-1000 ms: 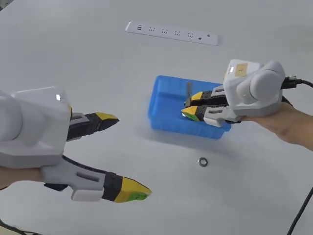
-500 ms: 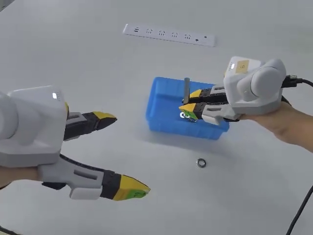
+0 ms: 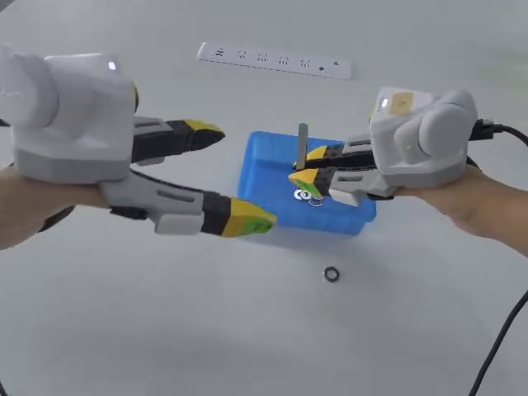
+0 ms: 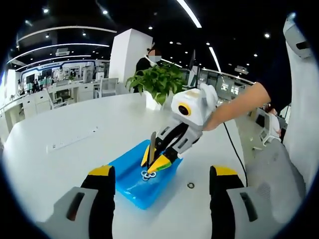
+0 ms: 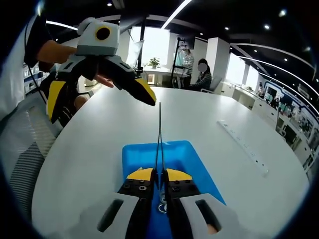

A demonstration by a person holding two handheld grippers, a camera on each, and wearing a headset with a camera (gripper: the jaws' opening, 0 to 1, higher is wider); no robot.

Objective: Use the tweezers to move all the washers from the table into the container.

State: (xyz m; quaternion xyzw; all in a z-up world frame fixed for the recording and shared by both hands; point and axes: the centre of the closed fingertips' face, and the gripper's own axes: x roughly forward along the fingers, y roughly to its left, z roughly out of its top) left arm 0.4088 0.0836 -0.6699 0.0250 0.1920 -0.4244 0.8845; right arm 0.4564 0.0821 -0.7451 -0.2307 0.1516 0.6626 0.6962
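One washer lies loose on the white worktop, lower centre of the head view, just below the single blue container at mid-frame. Inside the container sits a small cluster of washers, too tight to count. The right gripper, at right, has its jaws pinched narrow on one pair of tweezers above that cluster. The left gripper, at left, spreads its jaws wide, empty. One power strip lies top centre.

A white power strip lies top centre in the head view, a black cable at lower right. A potted plant stands upper centre in the left gripper view.
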